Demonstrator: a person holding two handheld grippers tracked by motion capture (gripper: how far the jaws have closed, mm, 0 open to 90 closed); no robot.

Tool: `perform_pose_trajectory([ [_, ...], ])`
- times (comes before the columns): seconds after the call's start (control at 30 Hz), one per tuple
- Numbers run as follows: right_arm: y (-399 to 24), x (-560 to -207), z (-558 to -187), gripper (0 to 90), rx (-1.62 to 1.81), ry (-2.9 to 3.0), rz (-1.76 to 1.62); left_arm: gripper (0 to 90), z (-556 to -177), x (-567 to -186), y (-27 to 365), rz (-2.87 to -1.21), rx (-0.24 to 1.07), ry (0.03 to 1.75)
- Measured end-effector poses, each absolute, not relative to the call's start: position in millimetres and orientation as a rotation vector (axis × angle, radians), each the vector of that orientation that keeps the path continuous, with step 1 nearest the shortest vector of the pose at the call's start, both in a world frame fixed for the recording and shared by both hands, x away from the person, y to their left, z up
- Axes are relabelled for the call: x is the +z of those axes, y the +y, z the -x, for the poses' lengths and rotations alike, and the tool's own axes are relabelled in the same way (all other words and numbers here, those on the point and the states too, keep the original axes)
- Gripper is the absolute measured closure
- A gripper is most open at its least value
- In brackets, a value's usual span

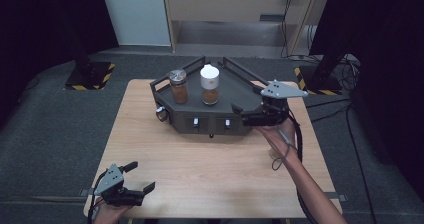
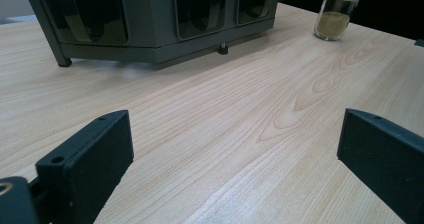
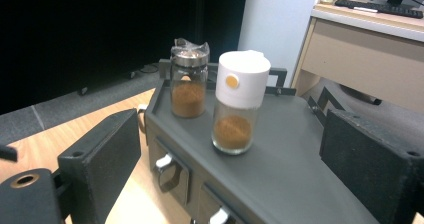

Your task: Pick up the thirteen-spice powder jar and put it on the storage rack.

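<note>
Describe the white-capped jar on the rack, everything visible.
The white-capped jar is a clear, glass-looking cylinder with a tall white cap bearing a small round orange dot, and brown powder fills roughly its lower third. It stands upright on top of the dark rack, right of the metal-lidded jar and apart from it. The right tool faces it, jaws open, not touching.

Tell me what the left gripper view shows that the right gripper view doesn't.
Left gripper view: the dark rack seen low from the front with its drawer handles, and a yellow-powder jar standing on the wooden table beside it.
Right gripper view: the rack's top, where a metal-lidded jar and a white-capped jar, both holding brown powder, stand upright and apart.
Both: rack, table, and open jaws with nothing between them, on the left hand-held gripper and the right hand-held gripper.
</note>
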State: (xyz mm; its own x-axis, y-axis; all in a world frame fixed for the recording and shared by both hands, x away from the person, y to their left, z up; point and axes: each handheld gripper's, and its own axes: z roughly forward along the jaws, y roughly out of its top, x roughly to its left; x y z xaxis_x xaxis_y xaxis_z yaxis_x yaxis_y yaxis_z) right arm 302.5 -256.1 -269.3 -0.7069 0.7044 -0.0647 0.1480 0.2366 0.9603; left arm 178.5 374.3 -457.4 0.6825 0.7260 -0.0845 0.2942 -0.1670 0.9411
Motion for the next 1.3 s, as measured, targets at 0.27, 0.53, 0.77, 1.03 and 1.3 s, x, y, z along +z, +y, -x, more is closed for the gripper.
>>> perform_pose_trajectory([
  [0.27, -288, -285, -269, 9.0, 1.509, 2.003, -0.780, 0.1, -179, -457, 374, -1.754, 0.467, 0.817],
  [0.53, -314, -306, -241, 8.5, 1.506, 1.991, -0.810, 0.1, -179, -457, 374, -1.751, 0.466, 0.819],
  [0.77, -335, -323, -219, 8.3, 1.488, 1.974, -0.855, 0.1, -179, -457, 374, -1.752, 0.466, 0.818],
  [1.03, -352, -349, -201, 8.2, 1.475, 1.963, -0.929, 0.1, -179, -457, 374, -1.751, 0.465, 0.818],
  [1.3, -365, -374, -182, 8.1, 1.465, 1.936, -0.984, 0.1, -179, -457, 374, -1.753, 0.464, 0.818],
])
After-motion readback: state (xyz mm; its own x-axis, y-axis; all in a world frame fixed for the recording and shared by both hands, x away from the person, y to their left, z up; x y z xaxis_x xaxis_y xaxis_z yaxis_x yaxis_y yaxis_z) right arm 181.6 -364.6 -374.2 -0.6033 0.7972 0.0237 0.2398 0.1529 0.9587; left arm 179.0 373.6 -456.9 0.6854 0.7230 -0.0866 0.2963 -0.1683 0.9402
